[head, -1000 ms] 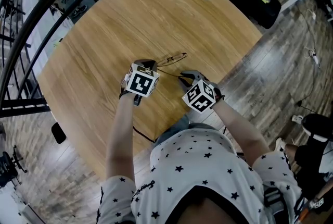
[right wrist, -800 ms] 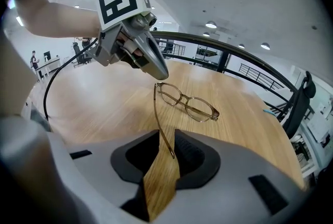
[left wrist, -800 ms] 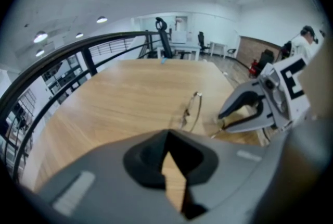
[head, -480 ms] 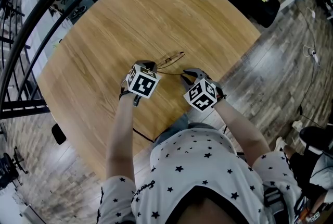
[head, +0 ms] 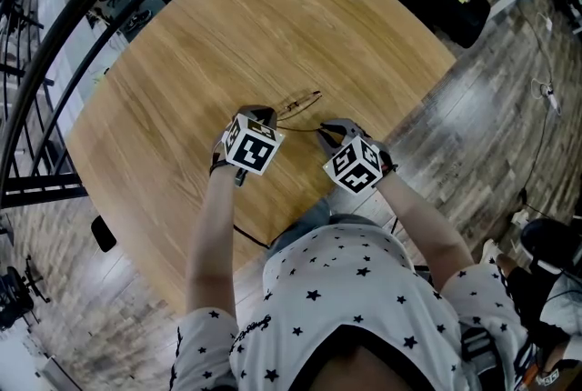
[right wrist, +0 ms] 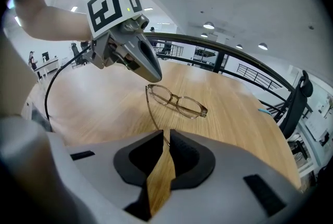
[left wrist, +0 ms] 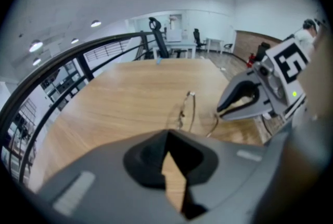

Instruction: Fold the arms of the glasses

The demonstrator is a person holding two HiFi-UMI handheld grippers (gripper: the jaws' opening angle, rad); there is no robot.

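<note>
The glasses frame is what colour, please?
The glasses have a translucent light-brown frame; clearest in the right gripper view.

Your table: pale wood, straight grain, smooth, with a soft satin sheen. Glasses: translucent brownish rims that look like glossy plastic, clear lenses, thin wire-like arms. Left gripper and right gripper: grey matt plastic shells; black matt pads, rubbery in look. Marker cube: matt white with black print. Floor: grey-brown planks, dull. Your shirt: white cloth, black stars.
</note>
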